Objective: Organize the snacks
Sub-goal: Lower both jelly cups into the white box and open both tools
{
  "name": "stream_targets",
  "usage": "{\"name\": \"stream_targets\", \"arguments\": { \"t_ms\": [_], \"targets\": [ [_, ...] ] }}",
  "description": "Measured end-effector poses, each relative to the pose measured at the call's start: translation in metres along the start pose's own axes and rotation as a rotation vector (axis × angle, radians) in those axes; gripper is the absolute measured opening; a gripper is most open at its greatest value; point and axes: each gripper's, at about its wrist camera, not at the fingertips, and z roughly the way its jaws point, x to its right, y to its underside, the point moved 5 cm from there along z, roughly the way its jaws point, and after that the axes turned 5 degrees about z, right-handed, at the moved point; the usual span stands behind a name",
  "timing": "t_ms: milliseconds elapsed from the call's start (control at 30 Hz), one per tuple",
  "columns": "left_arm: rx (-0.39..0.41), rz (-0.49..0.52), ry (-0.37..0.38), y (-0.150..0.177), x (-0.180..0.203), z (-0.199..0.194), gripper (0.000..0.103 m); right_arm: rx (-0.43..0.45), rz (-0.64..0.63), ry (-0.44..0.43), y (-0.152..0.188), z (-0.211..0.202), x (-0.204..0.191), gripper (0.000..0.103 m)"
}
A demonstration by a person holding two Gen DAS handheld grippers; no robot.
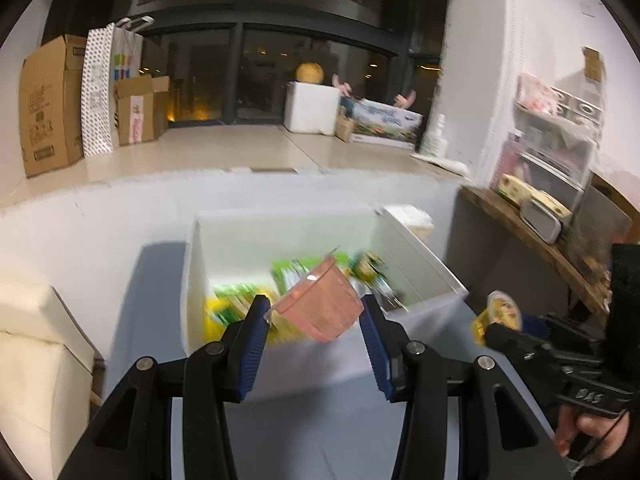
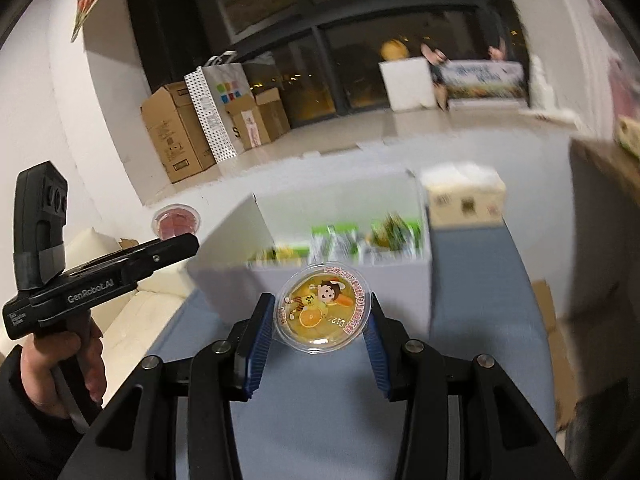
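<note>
My left gripper [image 1: 316,314] is shut on a pink jelly cup [image 1: 320,306], tilted, held above the blue-grey table just in front of a white open box [image 1: 280,228]. Green and yellow snack packets [image 1: 236,300] lie inside that box. My right gripper [image 2: 322,320] is shut on a clear cup of orange jelly [image 2: 324,312] with a cartoon lid, also held before the white box [image 2: 224,256]. In the right wrist view the left gripper [image 2: 180,240] is on the left with the pink cup [image 2: 176,222]. In the left wrist view the right gripper [image 1: 496,330] holds the orange cup [image 1: 502,312] at the right.
A tissue box [image 2: 464,196] stands behind the white box on the right. A cream sofa [image 1: 36,344] lies left of the table [image 1: 320,420]. A wooden shelf [image 1: 532,236] with small items runs along the right wall. Cardboard boxes [image 1: 52,104] stand on the floor beyond.
</note>
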Motion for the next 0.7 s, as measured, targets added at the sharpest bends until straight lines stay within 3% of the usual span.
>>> {"name": "stream_targets", "arguments": {
  "t_ms": [167,300,333,367,400,433,467,600,700],
  "targets": [
    [-0.033,-0.014,-0.037,-0.024,-0.019,0.041,0.051,0.0,-0.019,0.018,-0.047,0.031,0.0,0.047],
    [-0.065,-0.018,-0.054,-0.021,-0.027,0.061,0.051,-0.029,-0.009,0.067,-0.059,0.056,0.012,0.048],
    [-0.087,-0.017,-0.051,-0.019,-0.028,0.066,0.053,-0.036,-0.005,0.077,-0.06,0.06,0.015,0.054],
    [-0.104,-0.022,-0.067,-0.016,-0.03,0.071,0.057,-0.048,0.003,0.086,-0.059,0.064,0.017,0.076],
    [-0.108,-0.031,-0.091,-0.014,-0.033,0.072,0.073,-0.043,0.014,0.091,-0.058,0.065,0.02,0.087],
    [-0.105,-0.041,-0.092,-0.013,-0.035,0.071,0.095,-0.039,0.018,0.09,-0.057,0.065,0.021,0.097],
    [-0.1,-0.067,-0.072,-0.011,-0.037,0.069,0.103,-0.039,0.023,0.08,-0.056,0.064,0.021,0.098],
    [-0.097,-0.046,-0.07,-0.008,-0.034,0.06,0.103,-0.049,0.013,0.061,-0.049,0.058,0.018,0.103],
    [-0.082,-0.011,-0.083,-0.007,-0.028,0.046,0.103,-0.032,-0.009,0.099,-0.045,0.05,0.015,0.103]
  ]
}}
